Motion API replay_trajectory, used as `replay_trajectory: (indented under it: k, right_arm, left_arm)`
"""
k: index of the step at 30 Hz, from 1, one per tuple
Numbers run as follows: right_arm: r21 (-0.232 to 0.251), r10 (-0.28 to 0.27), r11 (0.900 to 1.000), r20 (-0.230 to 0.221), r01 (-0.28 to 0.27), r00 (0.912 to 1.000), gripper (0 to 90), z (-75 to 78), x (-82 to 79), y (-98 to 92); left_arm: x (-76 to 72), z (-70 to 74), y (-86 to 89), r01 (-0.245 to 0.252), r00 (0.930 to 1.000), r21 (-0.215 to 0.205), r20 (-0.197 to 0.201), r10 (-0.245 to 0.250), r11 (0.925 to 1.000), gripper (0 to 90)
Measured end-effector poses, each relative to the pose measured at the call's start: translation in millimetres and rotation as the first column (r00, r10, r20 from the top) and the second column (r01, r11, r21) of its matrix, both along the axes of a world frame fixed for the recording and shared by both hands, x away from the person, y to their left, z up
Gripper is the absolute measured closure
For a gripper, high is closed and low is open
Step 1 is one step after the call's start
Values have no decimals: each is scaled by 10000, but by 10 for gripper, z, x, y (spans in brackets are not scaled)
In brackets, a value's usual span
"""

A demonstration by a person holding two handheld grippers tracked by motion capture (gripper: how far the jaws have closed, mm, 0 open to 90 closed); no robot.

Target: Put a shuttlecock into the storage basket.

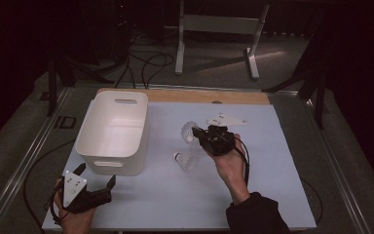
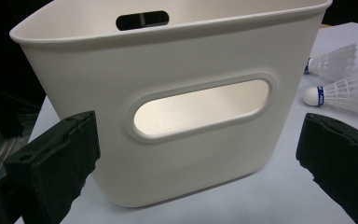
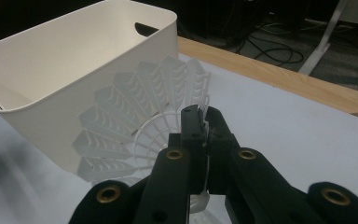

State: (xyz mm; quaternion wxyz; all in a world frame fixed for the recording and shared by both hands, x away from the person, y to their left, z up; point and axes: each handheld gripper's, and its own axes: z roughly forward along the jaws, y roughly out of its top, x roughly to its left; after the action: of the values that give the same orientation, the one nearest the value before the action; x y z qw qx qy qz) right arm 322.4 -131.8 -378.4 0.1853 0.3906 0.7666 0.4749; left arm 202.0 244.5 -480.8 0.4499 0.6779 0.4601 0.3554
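Pale surface (image 1: 272,146) lies bare right of the bin (image 1: 112,131). Right claw (image 3: 204,122) pinches a shuttlecock (image 3: 144,107) by its skirt edge; left claw (image 1: 95,176) gapes wide near the front edge.

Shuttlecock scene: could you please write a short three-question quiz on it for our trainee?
1. True or false: the left gripper is shut on the bin.
2. What does the right gripper hold?
3. The bin stands: A) upright, B) on its side, C) upside down.

Key:
1. False. Its jaws are open and apart from the bin.
2. A shuttlecock, pinched by its skirt.
3. A.
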Motion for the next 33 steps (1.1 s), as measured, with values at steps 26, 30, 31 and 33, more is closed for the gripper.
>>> replay_trajectory:
  k: [26,30,31,33]
  right_arm:
    - [556,-69,9984,-184,80,9998,895,36,124,-26]
    - [575,-76,9983,-168,86,9998,895,46,133,-16]
    - [569,-45,9984,-107,51,9999,895,61,140,-3]
    - [566,-14,9984,-72,18,10000,895,86,144,23]
  left_arm:
    - [-1,-1,-13,47,10000,24,-2,-47,10000,0]
    - [0,-1,-13,45,10000,33,-13,-45,10000,0]
    - [1,-1,-13,49,10000,16,-7,-49,10000,0]
    - [2,-2,-16,44,10000,27,-14,-44,10000,0]
